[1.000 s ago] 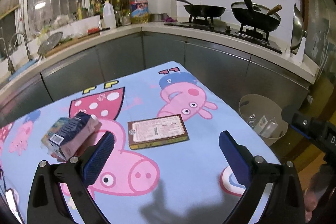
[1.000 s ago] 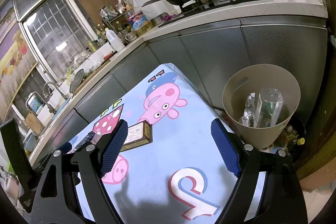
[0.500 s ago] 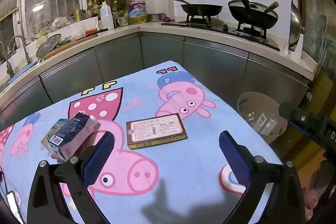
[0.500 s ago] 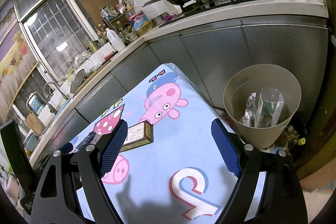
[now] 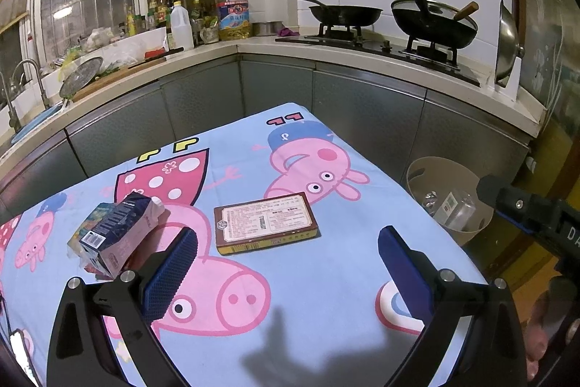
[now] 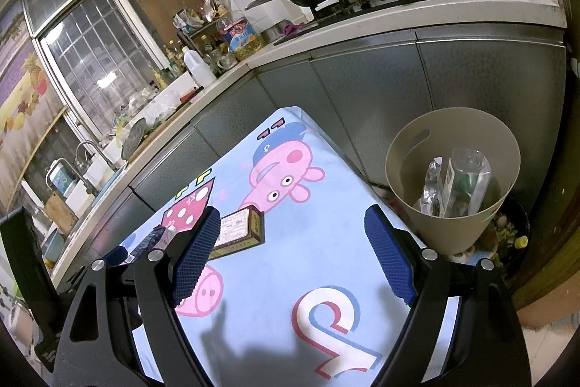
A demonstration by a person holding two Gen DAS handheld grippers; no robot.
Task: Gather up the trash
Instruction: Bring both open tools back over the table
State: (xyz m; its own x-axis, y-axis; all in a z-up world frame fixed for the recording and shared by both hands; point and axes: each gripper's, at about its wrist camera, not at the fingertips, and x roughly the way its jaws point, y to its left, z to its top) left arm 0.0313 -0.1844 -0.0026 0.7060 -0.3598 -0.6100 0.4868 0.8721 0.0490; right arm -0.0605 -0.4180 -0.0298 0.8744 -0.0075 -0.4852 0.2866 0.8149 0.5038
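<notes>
Both pairs of jaws stand wide apart with nothing between their blue pads: the left gripper (image 5: 286,272) and the right gripper (image 6: 291,256) each hang over the cartoon-pig tablecloth (image 5: 326,278). Against the earlier pictures almost nothing differs; the left view has only drifted slightly, so the counter and stove sit a touch lower in it, and the right view matches what it showed before.

Taking the flat brown box (image 5: 265,223) as the mark: it lies label-up on the cloth, just beyond the left gripper's open jaws and between their lines, touched by neither pad. In the right view the same box (image 6: 239,233) sits just behind the tip of that gripper's left pad, apart from it. Left of the box lies a dark-blue and pink carton (image 5: 119,234) on its side, on top of some crumpled wrapping, close to the left gripper's left pad. Right of the box, off the table's edge, stands the beige bin (image 6: 453,191), holding a clear plastic bottle (image 6: 467,180) and other scraps.
</notes>
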